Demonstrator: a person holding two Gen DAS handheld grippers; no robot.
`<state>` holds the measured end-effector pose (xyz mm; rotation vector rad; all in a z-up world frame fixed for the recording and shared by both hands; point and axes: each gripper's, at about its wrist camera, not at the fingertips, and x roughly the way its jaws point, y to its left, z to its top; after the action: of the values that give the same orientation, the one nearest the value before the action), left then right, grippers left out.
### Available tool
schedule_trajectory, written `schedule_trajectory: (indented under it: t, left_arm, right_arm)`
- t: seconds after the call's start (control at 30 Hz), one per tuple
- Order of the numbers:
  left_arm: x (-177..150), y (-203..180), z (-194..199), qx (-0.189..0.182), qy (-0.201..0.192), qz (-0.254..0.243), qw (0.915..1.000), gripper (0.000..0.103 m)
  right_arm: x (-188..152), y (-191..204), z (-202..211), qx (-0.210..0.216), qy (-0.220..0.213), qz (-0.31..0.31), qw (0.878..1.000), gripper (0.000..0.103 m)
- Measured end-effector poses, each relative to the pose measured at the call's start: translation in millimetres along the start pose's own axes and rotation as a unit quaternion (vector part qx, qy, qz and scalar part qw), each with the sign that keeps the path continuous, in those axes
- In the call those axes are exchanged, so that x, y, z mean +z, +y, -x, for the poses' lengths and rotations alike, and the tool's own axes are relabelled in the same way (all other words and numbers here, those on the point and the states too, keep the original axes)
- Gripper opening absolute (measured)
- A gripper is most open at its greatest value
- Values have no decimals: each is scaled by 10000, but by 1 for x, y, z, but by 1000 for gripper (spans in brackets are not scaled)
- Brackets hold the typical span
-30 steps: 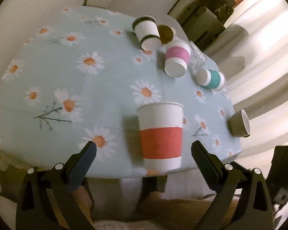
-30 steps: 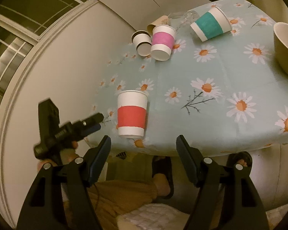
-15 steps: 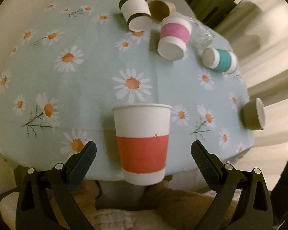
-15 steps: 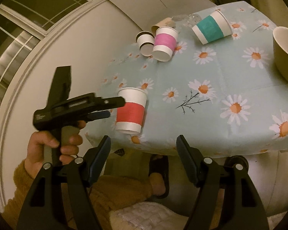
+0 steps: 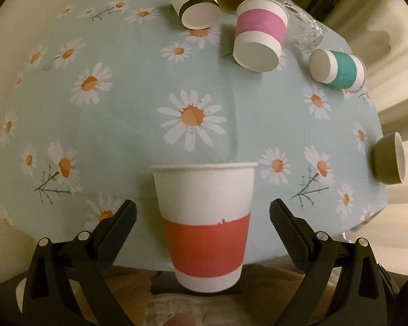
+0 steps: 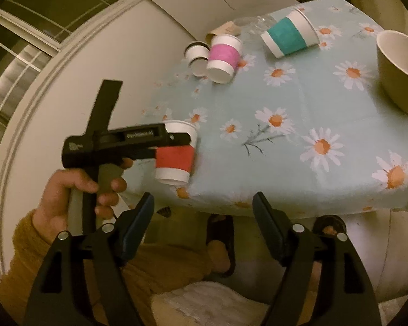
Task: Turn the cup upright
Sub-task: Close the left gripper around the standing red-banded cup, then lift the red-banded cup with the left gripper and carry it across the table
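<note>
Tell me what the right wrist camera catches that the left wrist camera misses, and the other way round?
Only the right wrist view shows the person's left hand holding the left gripper at the red-banded cup, plus a window and a sandalled foot.

Only the left wrist view shows that cup between the left gripper's open fingers, untouched on either side.

Both show the daisy tablecloth, the pink-banded cup and the teal-banded cup lying tipped, and the olive bowl.
</note>
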<state>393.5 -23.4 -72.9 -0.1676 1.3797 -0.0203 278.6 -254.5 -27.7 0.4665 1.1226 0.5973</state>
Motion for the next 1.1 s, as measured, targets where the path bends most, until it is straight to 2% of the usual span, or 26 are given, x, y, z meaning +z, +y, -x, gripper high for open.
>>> schedule_trajectory:
  t: [0.03, 0.17, 0.3, 0.4, 0.6, 1.1]
  left_arm:
    - [1, -1, -1, 20, -2, -11, 10000, 95]
    - [4, -7, -5, 128, 50, -105, 9999, 83]
    - [7, -11, -9, 201, 61, -181, 9996, 79]
    - [10, -11, -10, 256, 64, -220, 9994, 67]
    - [16, -20, -12, 318, 54, -250, 9992, 67]
    - [-4, -22, 8, 187, -179, -369, 9990, 67]
  right_arm:
    - [0, -1, -1, 26, 23, -28, 10000, 75]
    - [-1, 1, 1, 85, 1, 27, 10000, 75]
    - [-1, -2, -1, 100, 69, -23, 9999, 75]
    - [-1, -3, -1, 119, 61, -45, 9999, 75]
    - [0, -6, 0, 71, 33, -81, 9999, 75]
    - [1, -10, -4, -37, 75, -141, 9999, 75]
